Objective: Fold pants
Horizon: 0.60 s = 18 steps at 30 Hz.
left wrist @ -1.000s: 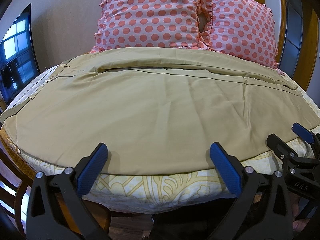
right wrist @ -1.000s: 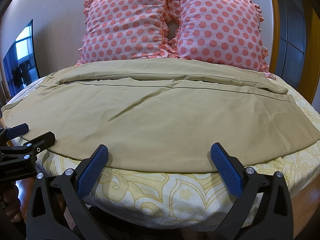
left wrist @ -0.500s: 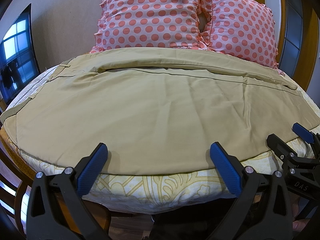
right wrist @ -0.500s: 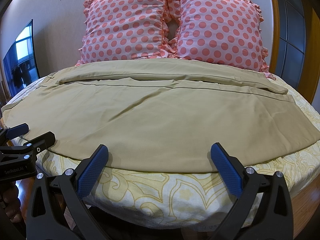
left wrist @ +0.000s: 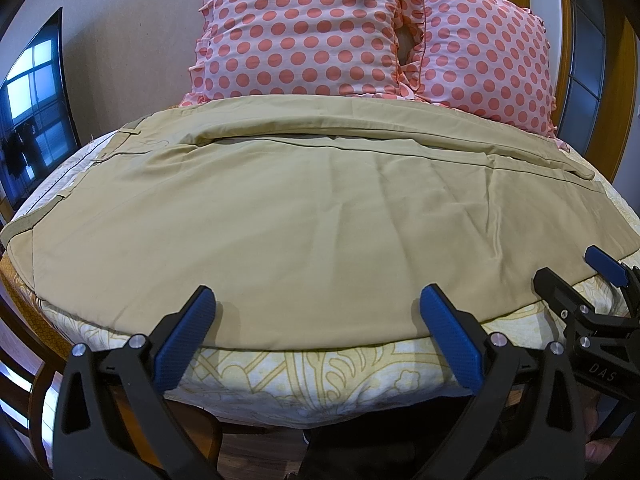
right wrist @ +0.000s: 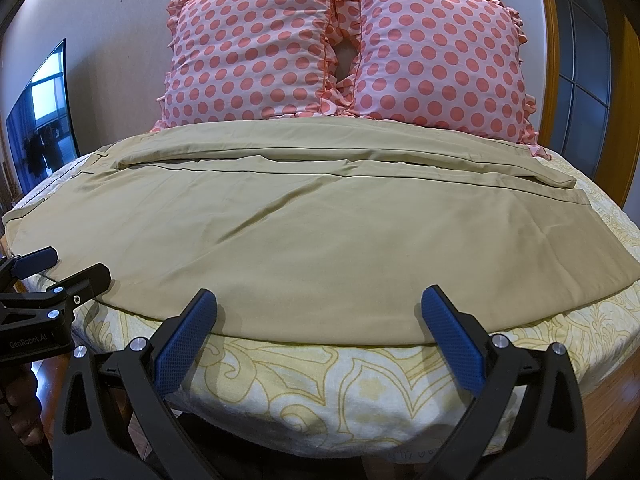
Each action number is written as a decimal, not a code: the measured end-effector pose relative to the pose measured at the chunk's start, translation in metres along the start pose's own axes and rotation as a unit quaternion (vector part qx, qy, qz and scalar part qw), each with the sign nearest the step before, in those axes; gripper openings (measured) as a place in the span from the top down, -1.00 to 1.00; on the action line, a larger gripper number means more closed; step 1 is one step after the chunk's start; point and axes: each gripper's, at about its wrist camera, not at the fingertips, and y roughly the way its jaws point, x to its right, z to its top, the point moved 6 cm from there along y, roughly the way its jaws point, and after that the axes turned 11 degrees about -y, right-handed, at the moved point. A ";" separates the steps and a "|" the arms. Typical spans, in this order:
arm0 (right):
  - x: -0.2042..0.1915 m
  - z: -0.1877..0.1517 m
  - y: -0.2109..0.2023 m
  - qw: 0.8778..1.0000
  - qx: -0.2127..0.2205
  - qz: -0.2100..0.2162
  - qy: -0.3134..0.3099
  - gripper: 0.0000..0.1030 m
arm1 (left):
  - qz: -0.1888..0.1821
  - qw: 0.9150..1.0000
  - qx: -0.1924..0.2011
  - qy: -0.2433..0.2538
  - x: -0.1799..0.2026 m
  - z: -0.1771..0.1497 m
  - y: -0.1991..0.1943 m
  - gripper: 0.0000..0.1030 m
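Tan pants [left wrist: 304, 216] lie spread flat across the bed, waistband at the left, legs running to the right; they also show in the right wrist view [right wrist: 320, 232]. My left gripper [left wrist: 316, 308] is open and empty, its blue pads just at the pants' near edge. My right gripper [right wrist: 320, 312] is open and empty at the same near edge, further right. The right gripper also shows at the right of the left wrist view [left wrist: 576, 276], and the left gripper shows at the left of the right wrist view [right wrist: 60, 264].
The bed has a yellow patterned cover [right wrist: 340, 384]. Two pink polka-dot pillows [left wrist: 304, 32] [right wrist: 436, 60] stand against the wall behind the pants. A dark TV screen [left wrist: 32, 112] is at the left. A wooden door frame [right wrist: 560, 60] is at the right.
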 end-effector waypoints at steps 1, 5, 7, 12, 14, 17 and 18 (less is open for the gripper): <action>0.000 0.000 0.000 1.000 0.000 0.000 0.000 -0.97 | 0.000 1.000 0.000 0.000 0.000 0.000 0.000 -0.97; 0.000 0.000 0.000 1.000 0.000 0.000 0.000 -0.97 | 0.000 1.000 0.000 0.000 0.000 0.000 0.000 -0.97; 0.000 0.000 0.000 1.000 0.000 0.000 0.000 -0.97 | 0.000 1.000 0.000 0.000 0.000 0.000 0.000 -0.97; -0.001 -0.001 0.001 1.000 0.002 -0.001 0.000 -0.97 | 0.000 1.000 0.000 0.000 0.000 0.000 0.000 -0.97; -0.002 -0.002 0.001 1.000 0.005 -0.001 0.000 -0.97 | 0.000 1.000 0.000 0.000 0.000 0.000 0.000 -0.97; 0.001 -0.002 0.002 1.000 0.008 -0.001 -0.001 -0.97 | 0.000 1.000 0.001 0.000 0.000 0.000 0.000 -0.97; -0.003 -0.002 0.003 1.000 0.007 0.002 -0.004 -0.97 | 0.000 1.000 0.002 0.001 0.000 0.000 0.000 -0.97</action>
